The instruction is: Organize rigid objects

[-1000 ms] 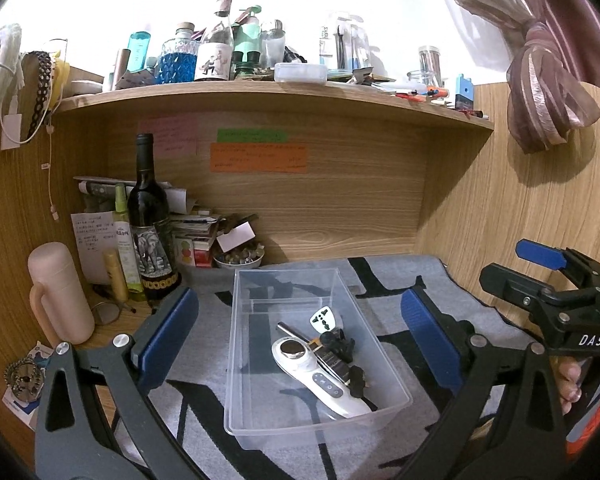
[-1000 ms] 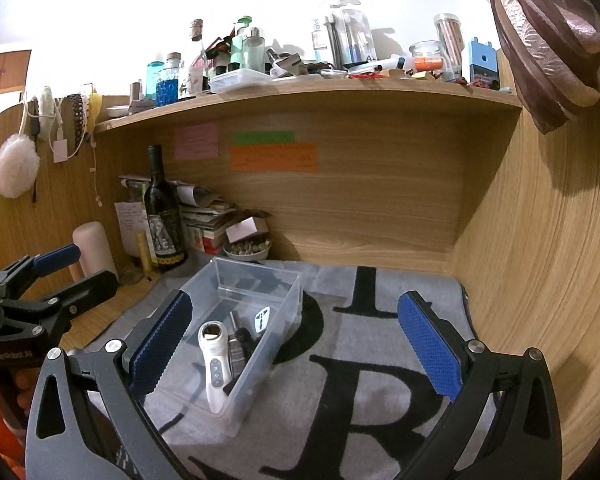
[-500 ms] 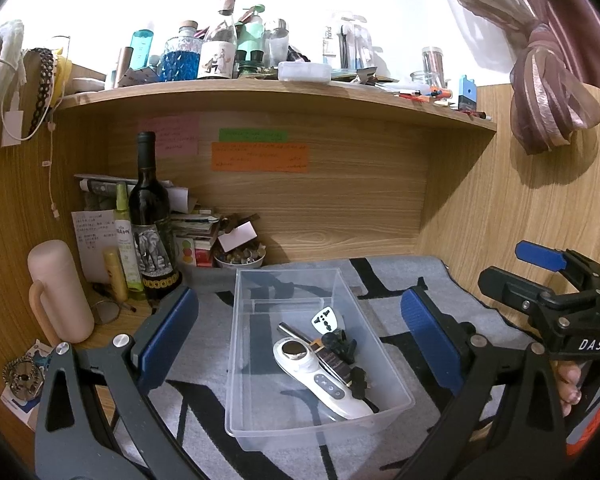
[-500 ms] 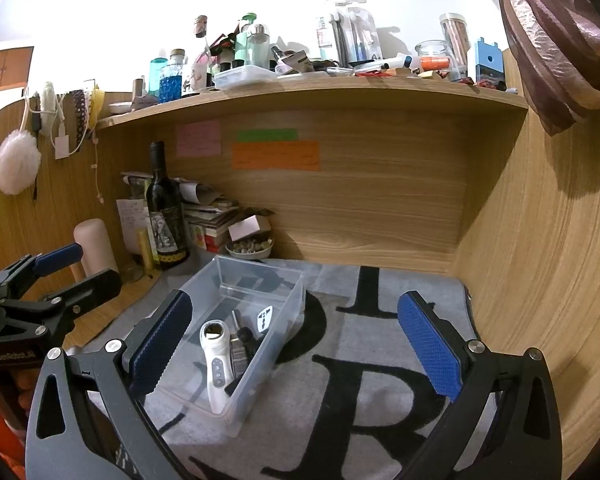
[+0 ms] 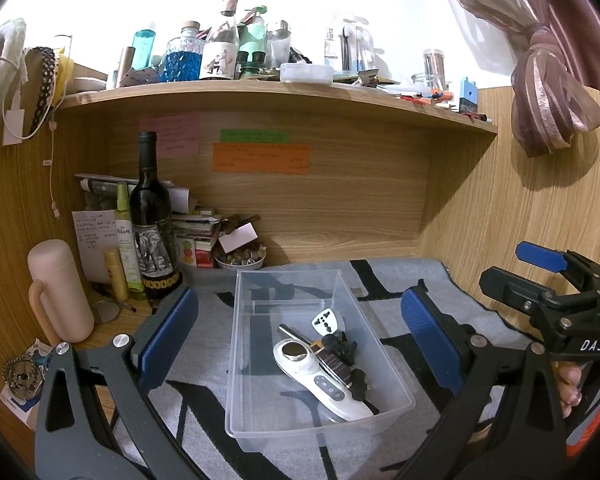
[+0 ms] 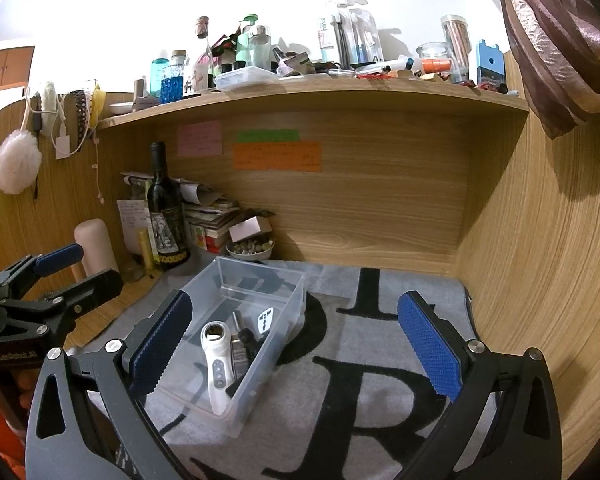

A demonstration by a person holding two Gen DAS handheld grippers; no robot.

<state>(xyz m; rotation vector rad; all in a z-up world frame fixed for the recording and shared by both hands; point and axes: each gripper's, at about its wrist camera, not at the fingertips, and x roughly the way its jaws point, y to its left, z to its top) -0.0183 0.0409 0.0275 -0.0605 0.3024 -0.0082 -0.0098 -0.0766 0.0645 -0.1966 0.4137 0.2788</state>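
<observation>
Left gripper (image 5: 300, 344) wide, empty; right gripper (image 6: 296, 344) wide, empty. Only right view shows bare mat (image 6: 372, 344) beside clear bin (image 6: 288, 300), centre-right.

In the right wrist view the grey mat (image 6: 380, 280) lies bare across the centre and right of frame, open up to the wooden side wall (image 6: 540, 280). The clear bin (image 6: 260, 304) blocks centre-left; a wine bottle (image 6: 166, 216) and pink flask (image 6: 94, 240) crowd the left edge.
</observation>
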